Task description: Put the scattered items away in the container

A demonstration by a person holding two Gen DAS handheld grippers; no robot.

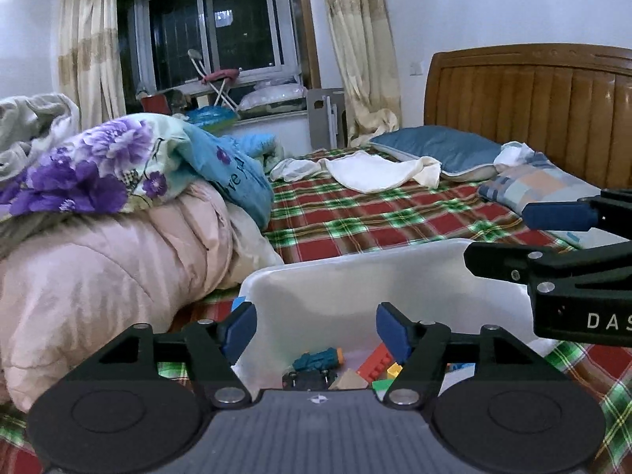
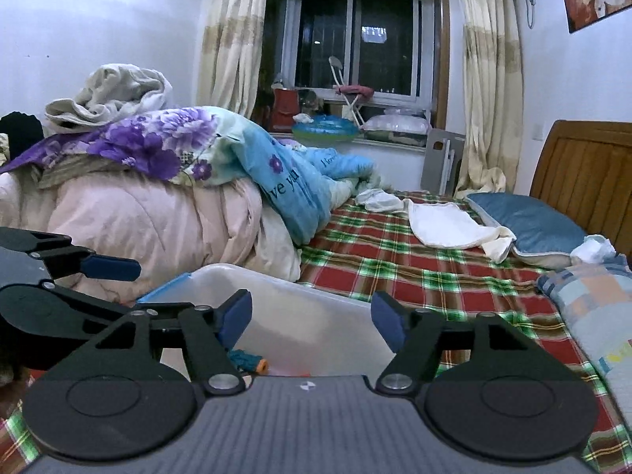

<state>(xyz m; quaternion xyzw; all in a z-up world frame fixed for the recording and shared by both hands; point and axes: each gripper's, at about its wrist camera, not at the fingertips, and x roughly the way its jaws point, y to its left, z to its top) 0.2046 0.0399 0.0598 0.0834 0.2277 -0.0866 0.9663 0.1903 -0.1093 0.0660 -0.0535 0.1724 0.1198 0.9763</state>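
Observation:
A translucent white plastic bin stands on the plaid bed just in front of both grippers; it also shows in the right wrist view. Inside lie a teal toy with an orange tip, coloured building bricks, a small dark toy car and a tan block. The teal toy shows in the right wrist view. My left gripper is open and empty above the bin's near edge. My right gripper is open and empty over the bin. Each gripper appears in the other's view.
A pink quilt with floral bedding piled on it rises left of the bin. The plaid sheet stretches behind. A white cloth, a blue pillow and a checked pillow lie near the wooden headboard.

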